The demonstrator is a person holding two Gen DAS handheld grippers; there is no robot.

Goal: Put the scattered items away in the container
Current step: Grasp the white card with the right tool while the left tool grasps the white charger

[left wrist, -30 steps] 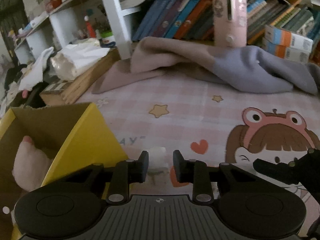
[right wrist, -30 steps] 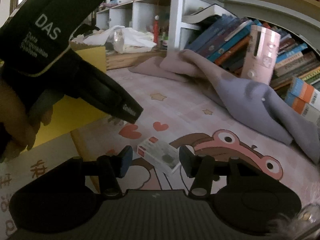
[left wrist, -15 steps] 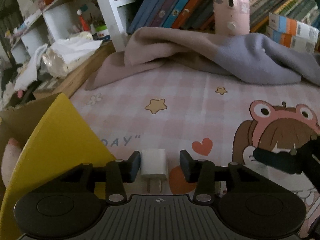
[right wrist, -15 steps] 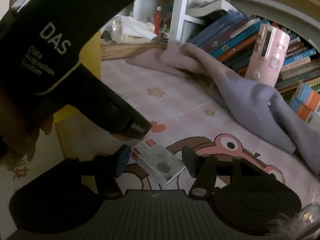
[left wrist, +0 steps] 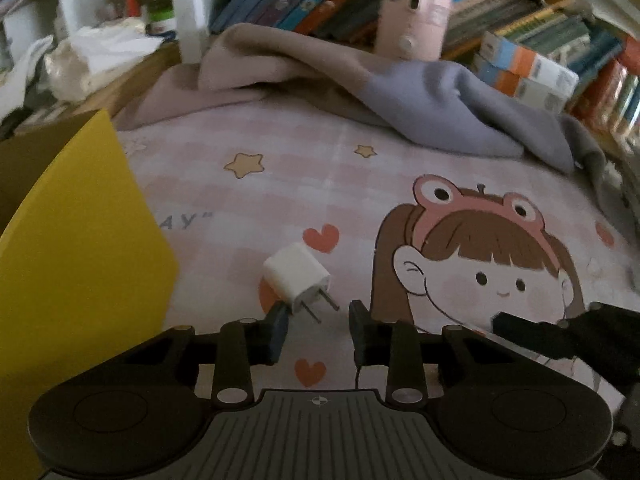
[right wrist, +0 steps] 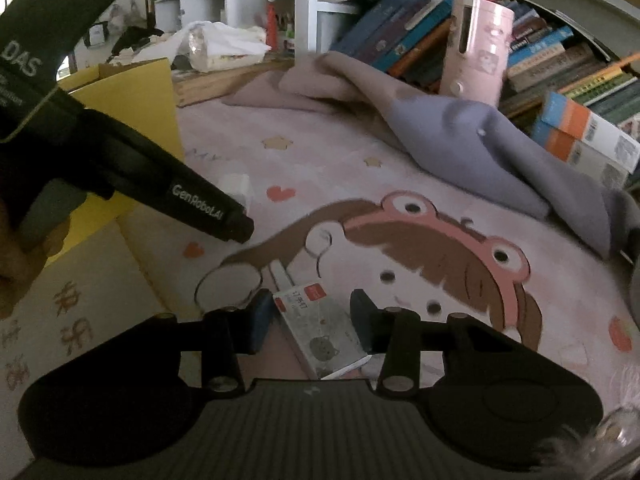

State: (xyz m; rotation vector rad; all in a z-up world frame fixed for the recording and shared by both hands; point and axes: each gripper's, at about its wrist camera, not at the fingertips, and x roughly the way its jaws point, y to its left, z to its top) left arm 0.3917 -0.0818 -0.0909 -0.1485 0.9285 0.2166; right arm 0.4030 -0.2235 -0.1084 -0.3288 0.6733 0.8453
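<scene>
Right hand-held gripper [right wrist: 313, 318] closing around the small box [right wrist: 320, 330].

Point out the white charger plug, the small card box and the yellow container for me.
white charger plug [left wrist: 297, 279]: left wrist view, on its white body, ahead of the fingertips.
small card box [right wrist: 320, 330]: right wrist view, on its printed top face, between the fingers.
yellow container [left wrist: 76, 264]: left wrist view, on its yellow outer wall.

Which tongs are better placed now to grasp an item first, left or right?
Right. The small box lies between the closing right tongs. The white charger lies mostly ahead of the closing left tongs, only its prongs between them.
</scene>
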